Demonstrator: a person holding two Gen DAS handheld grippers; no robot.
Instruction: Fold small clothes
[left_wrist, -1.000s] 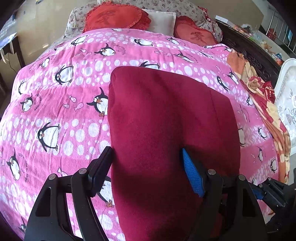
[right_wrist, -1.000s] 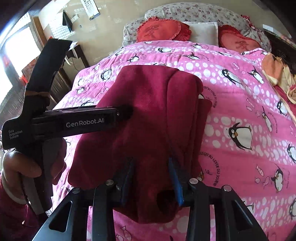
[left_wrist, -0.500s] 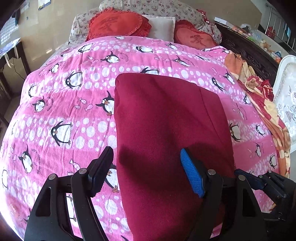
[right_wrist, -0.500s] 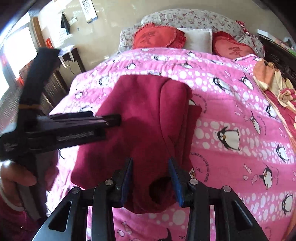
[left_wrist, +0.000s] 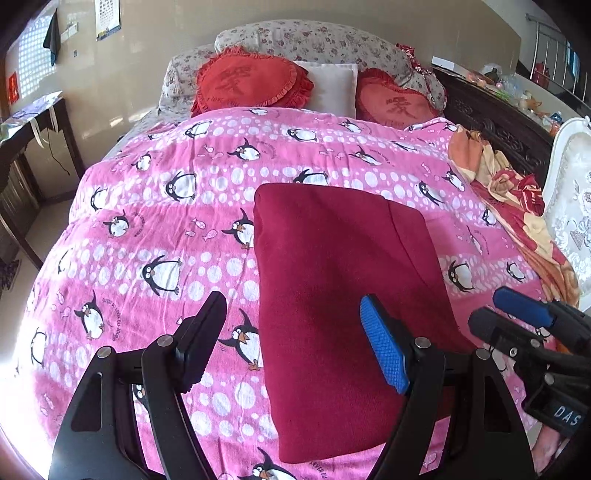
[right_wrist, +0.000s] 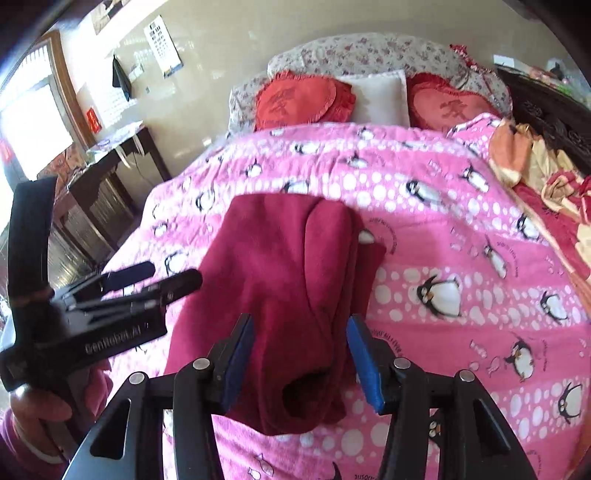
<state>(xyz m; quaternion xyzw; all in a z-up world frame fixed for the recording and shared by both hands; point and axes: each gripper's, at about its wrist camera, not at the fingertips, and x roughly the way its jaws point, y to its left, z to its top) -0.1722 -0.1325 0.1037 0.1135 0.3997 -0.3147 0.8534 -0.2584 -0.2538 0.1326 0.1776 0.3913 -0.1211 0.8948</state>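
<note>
A dark red folded garment lies flat on the pink penguin bedspread. My left gripper hovers open above the garment's near left edge, with one finger over the bedspread and the blue pad over the cloth. In the right wrist view the garment shows a thick fold along its right side. My right gripper stands over the near end of that fold, and its jaws are opening; the cloth lies between them but the pads do not press on it. The left gripper appears at the left, held by a hand.
Two red heart cushions and a white pillow sit at the head of the bed. A crumpled orange and red blanket lies along the right side. A dark table stands at the left, a white chair at the right.
Both grippers have risen and drawn back from the garment. The right jaws have widened and let go of the fold they were pinching. The garment stays on the bed.
</note>
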